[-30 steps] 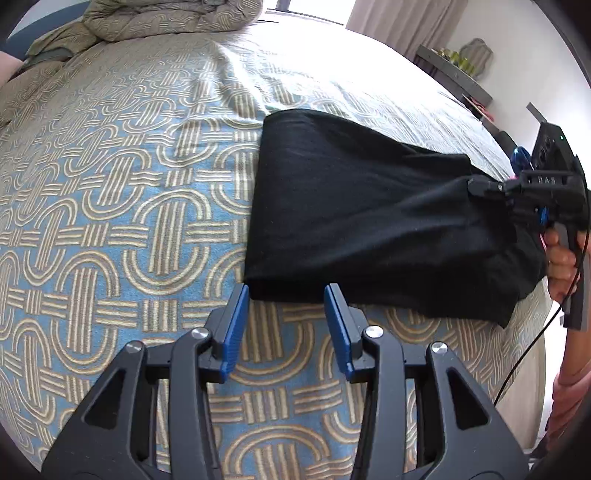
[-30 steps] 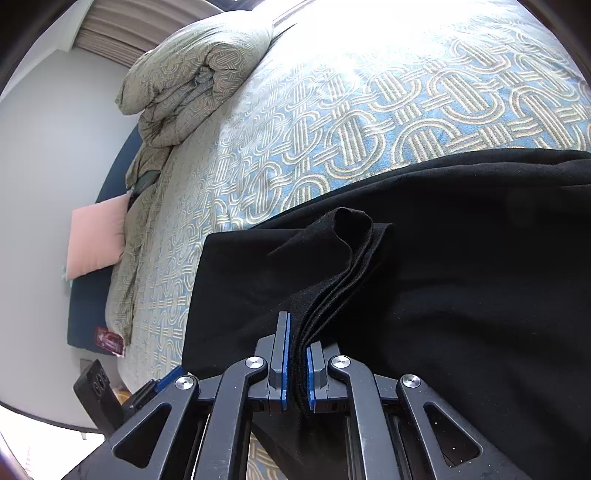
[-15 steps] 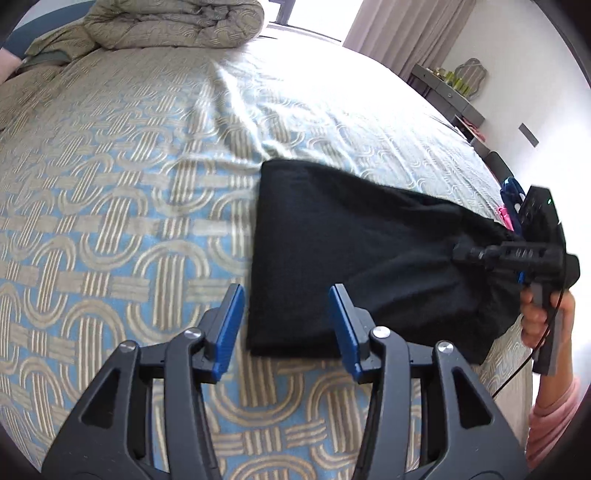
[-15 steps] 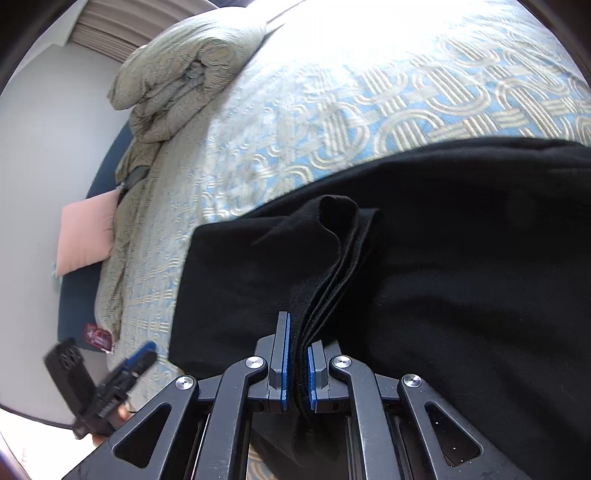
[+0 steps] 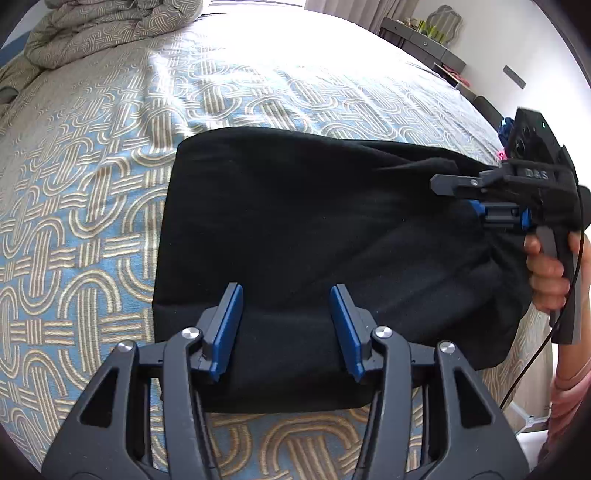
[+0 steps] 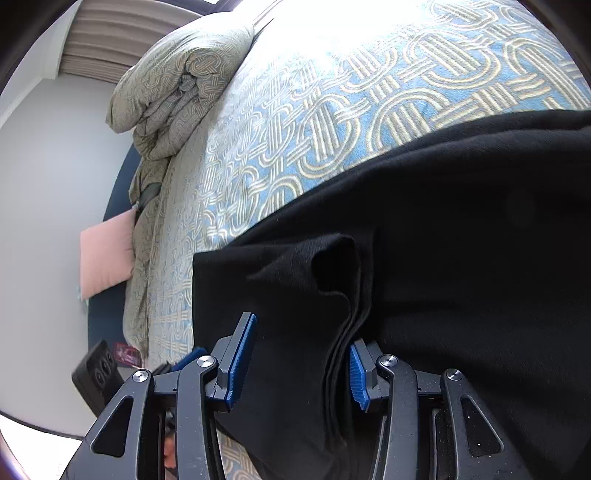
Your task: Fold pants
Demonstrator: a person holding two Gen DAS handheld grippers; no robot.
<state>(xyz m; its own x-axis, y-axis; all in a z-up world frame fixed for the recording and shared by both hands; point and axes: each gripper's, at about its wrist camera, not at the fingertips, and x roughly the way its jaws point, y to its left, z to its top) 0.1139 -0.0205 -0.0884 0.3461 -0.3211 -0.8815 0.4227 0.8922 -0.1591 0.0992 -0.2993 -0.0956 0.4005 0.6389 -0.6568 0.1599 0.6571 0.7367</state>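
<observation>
Pants, black and matte, lie folded into a broad slab on the bed, near its close edge, with a gathered end running off toward the right side. Largest of all is that bed, covered in a woven spread of blue ground with looping tan interlocked bands, slightly nubbly in texture. At its far end sits a bunched duvet in a paler, olive version of the same pattern, crumpled into soft rolls. Beside the bed a flat pink cushion leans against a dark blue base, and a grey shelf stands by the far wall.

The right gripper, hard black plastic with ribbed blue pads, has just been opening: its jaws stand apart, and a stacked ridge of folded fabric edges rises between them, close against the right pad while the left pad stands clear. A hand grips its handle.

The left gripper hovers over the near edge of the cloth, its jaws parted and pressing on nothing.
</observation>
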